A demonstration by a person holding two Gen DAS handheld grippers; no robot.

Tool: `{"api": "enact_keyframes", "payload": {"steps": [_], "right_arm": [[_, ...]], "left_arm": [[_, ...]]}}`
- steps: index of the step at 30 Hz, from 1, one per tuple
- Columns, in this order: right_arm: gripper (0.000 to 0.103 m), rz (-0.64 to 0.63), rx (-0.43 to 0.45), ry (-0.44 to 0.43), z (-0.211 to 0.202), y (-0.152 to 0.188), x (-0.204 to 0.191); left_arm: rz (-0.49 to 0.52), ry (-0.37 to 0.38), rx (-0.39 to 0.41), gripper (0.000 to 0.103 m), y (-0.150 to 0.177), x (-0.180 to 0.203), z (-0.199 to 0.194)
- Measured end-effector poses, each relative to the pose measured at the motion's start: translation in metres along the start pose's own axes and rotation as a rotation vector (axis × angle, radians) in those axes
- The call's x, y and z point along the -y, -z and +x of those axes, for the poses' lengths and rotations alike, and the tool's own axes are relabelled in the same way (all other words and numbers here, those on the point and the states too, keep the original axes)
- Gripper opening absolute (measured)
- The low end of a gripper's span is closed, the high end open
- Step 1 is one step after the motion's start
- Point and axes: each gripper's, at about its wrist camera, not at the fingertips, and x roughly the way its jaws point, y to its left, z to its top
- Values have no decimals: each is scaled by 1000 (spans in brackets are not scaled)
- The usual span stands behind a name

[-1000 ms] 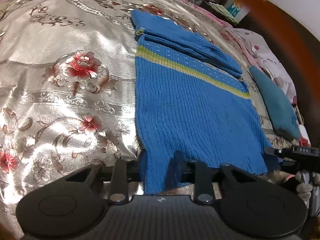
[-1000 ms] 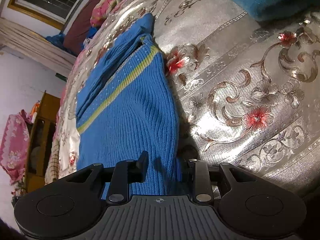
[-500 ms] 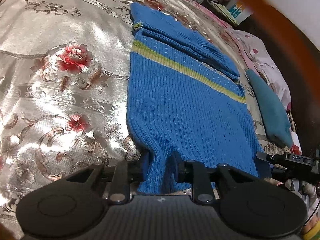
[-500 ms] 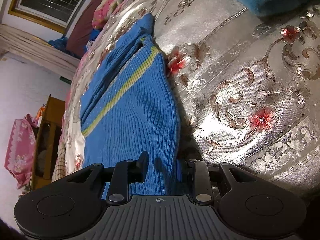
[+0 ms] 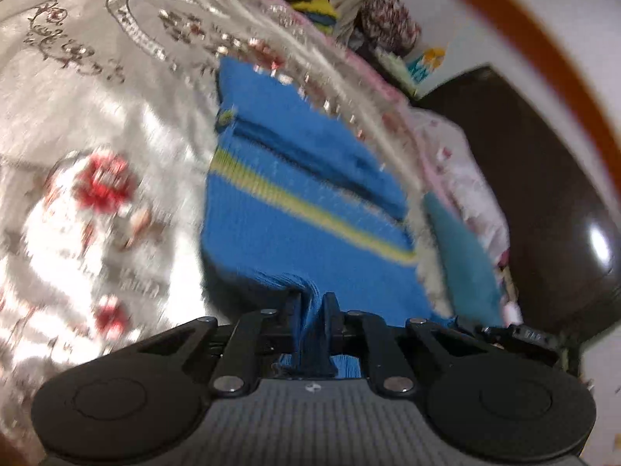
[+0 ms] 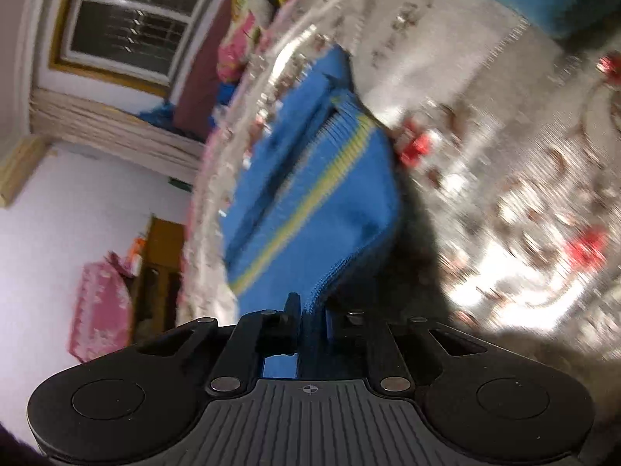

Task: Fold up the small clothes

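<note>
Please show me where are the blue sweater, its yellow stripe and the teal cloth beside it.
blue sweater (image 5: 271, 240): left wrist view, on the ribbed body.
yellow stripe (image 5: 310, 209): left wrist view, mid-stripe.
teal cloth (image 5: 462, 256): left wrist view, on its middle.

No text can be read in either view. A small pale marking sits on the black bar of the other gripper (image 5: 531, 334) at about four o'clock in the left wrist view, but blur leaves it illegible. A colourful printed box (image 5: 425, 63) near one o'clock carries a picture or lettering too smeared to make out. The right wrist view shows no lettering.
</note>
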Motion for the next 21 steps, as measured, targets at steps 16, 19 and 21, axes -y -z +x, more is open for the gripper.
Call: {"api": "enact_keyframes", "payload": {"steps": [16,19,21], "right_arm": [[11,-2,50,-117,36,-51,-24],[11,17,75,-120,23,-48,-17],[11,27,95,-110,14,-48,-12]], "left_arm": [[90,-95,-36,15,-29,6,2],[51,-130,-81,15,-4,-4,-8],[29,-151,-104,16,10,-8,-13]]}}
